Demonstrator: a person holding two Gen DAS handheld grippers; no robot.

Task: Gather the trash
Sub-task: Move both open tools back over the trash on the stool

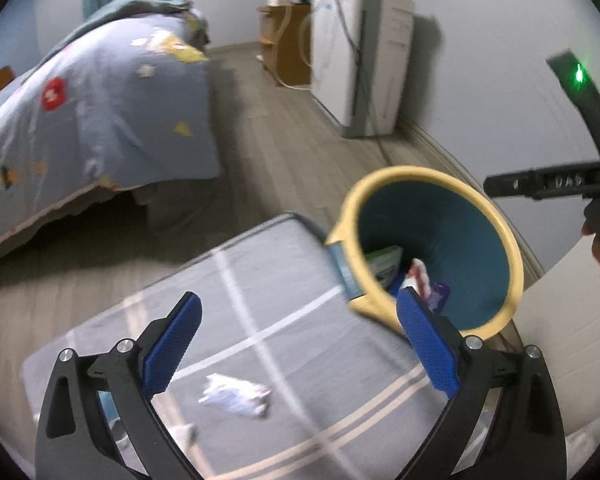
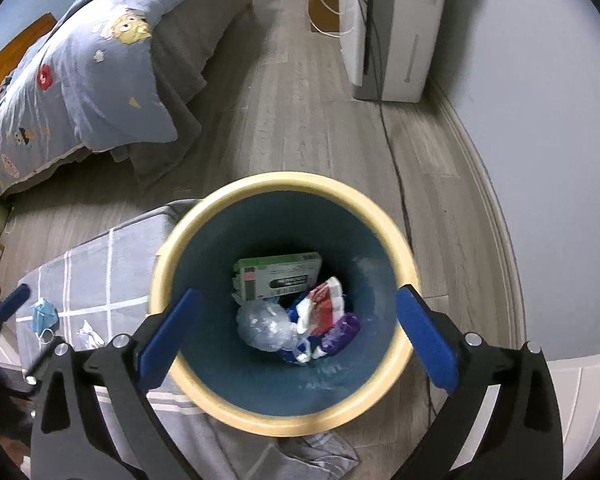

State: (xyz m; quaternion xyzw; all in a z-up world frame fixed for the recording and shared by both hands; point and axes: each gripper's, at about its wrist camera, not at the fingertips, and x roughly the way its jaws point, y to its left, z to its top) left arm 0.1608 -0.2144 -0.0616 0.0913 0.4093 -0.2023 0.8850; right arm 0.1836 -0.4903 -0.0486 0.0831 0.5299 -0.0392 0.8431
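Note:
A teal bin with a cream rim (image 2: 284, 186) stands on the floor beside a grey checked mat (image 1: 260, 360). Inside lie a green box (image 2: 278, 274), a crumpled clear plastic bag (image 2: 264, 326), a red and white wrapper (image 2: 324, 308) and a purple wrapper (image 2: 342, 334). My right gripper (image 2: 300, 316) hangs open straight above the bin's mouth, nothing between its blue pads. My left gripper (image 1: 300, 316) is open over the mat, just left of the bin (image 1: 440, 248). A crumpled white wrapper (image 1: 236, 396) lies on the mat below it. A blue face mask (image 2: 44, 316) rests on the mat's left side.
A bed with a blue cartoon quilt (image 1: 92, 108) fills the left. A white appliance (image 1: 364, 60) with a cable and a wooden cabinet (image 1: 288, 40) stand against the far wall. Wood floor (image 2: 300, 120) lies between bed and wall. The other handle (image 1: 580, 184) shows at right.

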